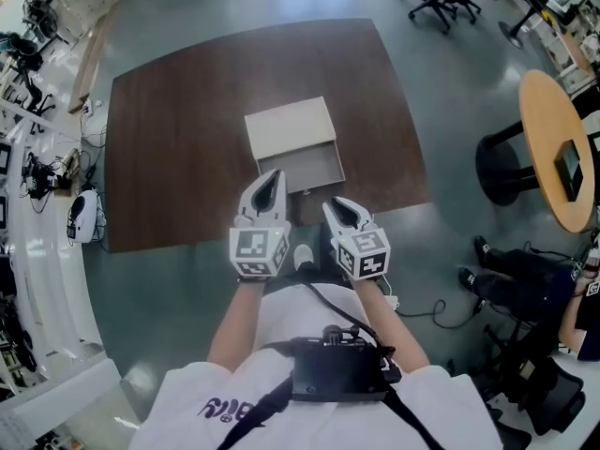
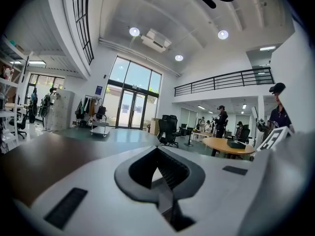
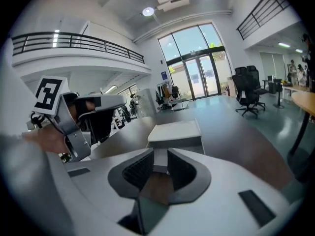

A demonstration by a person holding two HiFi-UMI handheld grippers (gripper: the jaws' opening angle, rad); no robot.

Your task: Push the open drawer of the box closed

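A pale, rectangular box (image 1: 291, 127) is noted at the middle of the dark wood-grain table (image 1: 169, 157), its shallow drawer (image 1: 317, 169) drawn out toward the grippers. On the left gripper (image 1: 274, 176) the ribbed pads are closed together. On the right gripper (image 1: 336, 204) they are parted, with nothing between. Of the two gripper views, only the right shows the box.

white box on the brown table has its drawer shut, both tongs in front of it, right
No, the drawer stands open, pulled out of the white box, as the head view shows. The box is on the brown table, left tongs and right tongs in front.
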